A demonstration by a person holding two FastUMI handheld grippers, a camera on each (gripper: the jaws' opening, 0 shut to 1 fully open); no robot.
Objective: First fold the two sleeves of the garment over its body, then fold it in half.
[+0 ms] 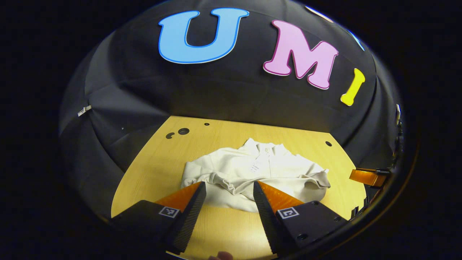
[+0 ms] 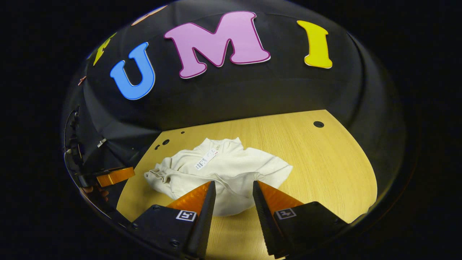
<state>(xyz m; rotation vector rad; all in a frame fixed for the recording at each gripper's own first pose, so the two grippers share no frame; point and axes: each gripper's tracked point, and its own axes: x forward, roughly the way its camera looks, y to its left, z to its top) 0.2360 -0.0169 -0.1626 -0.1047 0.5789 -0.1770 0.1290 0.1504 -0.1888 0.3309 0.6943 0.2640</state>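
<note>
Now cream garment (image 1: 252,169) bunched on wooden table (image 1: 162,162), tools apart

A white tag (image 2: 206,159) with a barcode lies on the cream garment (image 2: 231,169) just ahead of the right gripper's (image 2: 234,187) fingertips; its print is too small to read. Square coded markers (image 2: 186,215) sit on the gripper bodies, carrying no legible text.

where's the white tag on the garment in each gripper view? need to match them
Left gripper view: the tag lies just right of centre, on the garment below its collar.
Right gripper view: the tag lies left of centre, below the collar.
Shared landmark: the collar, at the garment's far edge on the wooden table.
</note>
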